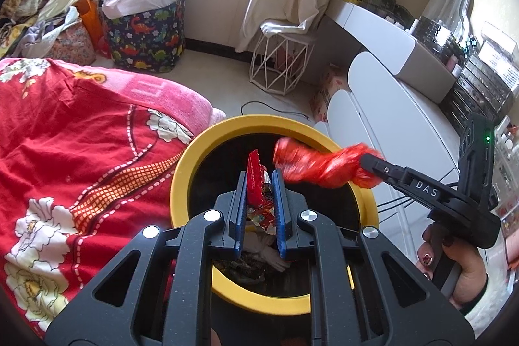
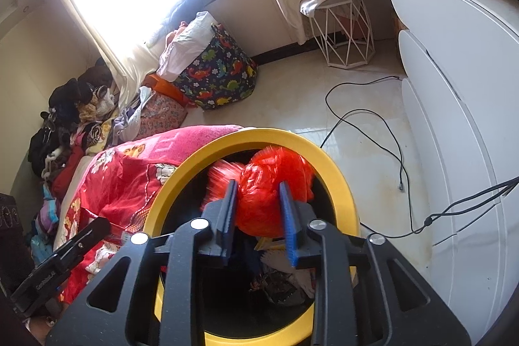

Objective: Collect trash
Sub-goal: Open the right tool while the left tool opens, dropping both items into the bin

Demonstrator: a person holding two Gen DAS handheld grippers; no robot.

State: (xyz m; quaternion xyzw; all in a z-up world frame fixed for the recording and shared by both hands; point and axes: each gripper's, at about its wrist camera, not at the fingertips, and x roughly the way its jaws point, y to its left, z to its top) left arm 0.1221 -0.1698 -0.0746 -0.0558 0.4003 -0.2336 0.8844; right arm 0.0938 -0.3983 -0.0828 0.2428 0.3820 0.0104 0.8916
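A: Trash goes where here?

B: Into the yellow-rimmed bin (image 1: 194, 151), black inside, standing right beside the bed with the red flowered quilt (image 1: 81, 151). Both grippers hang over its mouth.

A: What has the left gripper (image 1: 258, 180) got?

B: A red snack wrapper (image 1: 256, 180), pinched upright between the blue pads, which are pressed nearly together on it. The wrapper's top sticks up past the fingertips, above the bin's opening.

A: And the right gripper (image 2: 258, 193)?

B: A crumpled red plastic bag (image 2: 272, 184) sits between its fingers, over the far side of the bin. The jaws stand partly spread. The bag bulges out above and fills the gap; whether the pads press on it I cannot tell for sure. One end of the bag is blurred.

A: Seen from the left side too?

B: Yes, the bag (image 1: 318, 164) stretches out from the right gripper's tip (image 1: 369, 161) across the rim, and a hand (image 1: 454, 261) grips the handle below.

A: Anything in the bin already?

B: Paper and wrappers (image 2: 279, 278) lie at the bottom. A black cable (image 2: 373, 125) trails on the pale floor beside the white cabinet (image 2: 454, 86)
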